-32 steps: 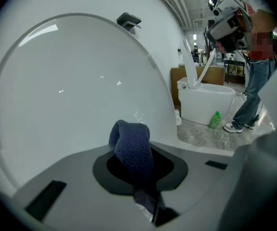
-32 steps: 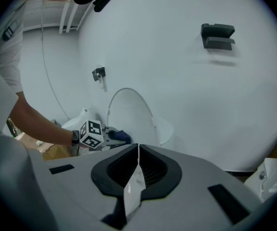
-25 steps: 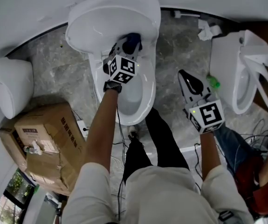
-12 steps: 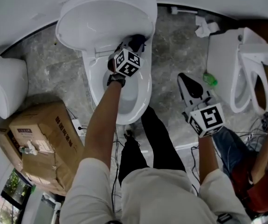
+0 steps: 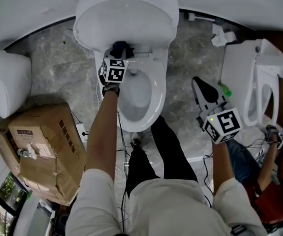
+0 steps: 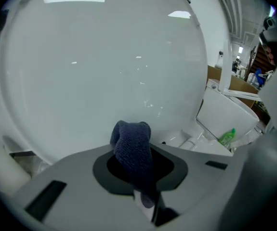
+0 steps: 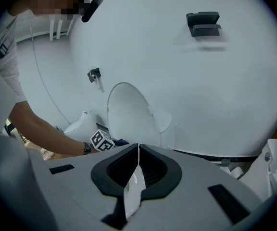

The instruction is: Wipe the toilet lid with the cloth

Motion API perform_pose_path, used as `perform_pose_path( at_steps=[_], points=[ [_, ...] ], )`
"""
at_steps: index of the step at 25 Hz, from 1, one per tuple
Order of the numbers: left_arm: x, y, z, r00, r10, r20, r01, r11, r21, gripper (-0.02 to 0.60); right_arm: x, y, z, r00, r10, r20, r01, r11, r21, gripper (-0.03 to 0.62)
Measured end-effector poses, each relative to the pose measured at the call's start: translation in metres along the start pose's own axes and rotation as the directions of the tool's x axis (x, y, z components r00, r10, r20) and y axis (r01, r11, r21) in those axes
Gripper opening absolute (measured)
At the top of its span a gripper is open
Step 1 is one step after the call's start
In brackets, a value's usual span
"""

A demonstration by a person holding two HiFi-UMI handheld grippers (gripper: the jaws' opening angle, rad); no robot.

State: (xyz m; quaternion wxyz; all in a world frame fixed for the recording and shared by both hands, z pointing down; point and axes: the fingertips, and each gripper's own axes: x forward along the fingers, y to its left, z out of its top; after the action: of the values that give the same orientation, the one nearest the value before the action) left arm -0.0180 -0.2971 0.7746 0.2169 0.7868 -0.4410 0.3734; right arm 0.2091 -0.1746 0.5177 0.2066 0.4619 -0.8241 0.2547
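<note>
Cloth (image 6: 131, 148), just one, pinched in left gripper (image 5: 117, 53) before one raised toilet lid (image 6: 104, 71); right gripper (image 7: 138, 154) pressed together

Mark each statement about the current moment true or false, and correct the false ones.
1. The left gripper is shut on the dark blue cloth. True.
2. The toilet lid is down over the bowl. False: the lid stands raised and the bowl is open.
3. The right gripper holds a second cloth. False: its jaws are together with nothing between them.
4. In the head view, a cardboard box sits to the left of the toilet. True.
5. The green bottle stands on the cardboard box. False: it is by the second toilet at the right.
</note>
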Motion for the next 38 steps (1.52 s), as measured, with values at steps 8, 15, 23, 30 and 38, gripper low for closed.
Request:
perform_pose_path(
  at_steps=[8,15,23,30,38],
  points=[
    [-0.053,0.064,0.019,0.992,0.122,0.025,-0.121,0.992,-0.032,0.048,0.016,0.018,0.05,0.995,0.071,0.073,-0.07,0.997,-0.017,0.031],
    [-0.11,0.088,0.07,0.978,0.178,0.11,-0.181,0.983,0.013,0.048,0.015,0.023,0.103,0.988,0.101,0.12,-0.093,0.993,-0.071,0.031],
    [-0.189,0.07,0.17,0.923,0.19,0.335,-0.192,0.981,-0.026,0.049,0.028,0.032,0.165,0.97,0.219,0.108,-0.195,0.961,-0.197,0.032],
    [-0.277,0.056,0.212,0.85,0.194,0.49,-0.183,0.981,-0.07,0.049,0.068,0.055,0.194,0.965,0.264,0.006,-0.239,0.883,-0.403,0.032],
    [-0.38,0.072,0.21,0.798,0.288,0.53,-0.207,0.956,-0.207,0.049,0.118,0.071,0.216,0.968,0.242,-0.058,-0.233,0.797,-0.557,0.133]
  ],
)
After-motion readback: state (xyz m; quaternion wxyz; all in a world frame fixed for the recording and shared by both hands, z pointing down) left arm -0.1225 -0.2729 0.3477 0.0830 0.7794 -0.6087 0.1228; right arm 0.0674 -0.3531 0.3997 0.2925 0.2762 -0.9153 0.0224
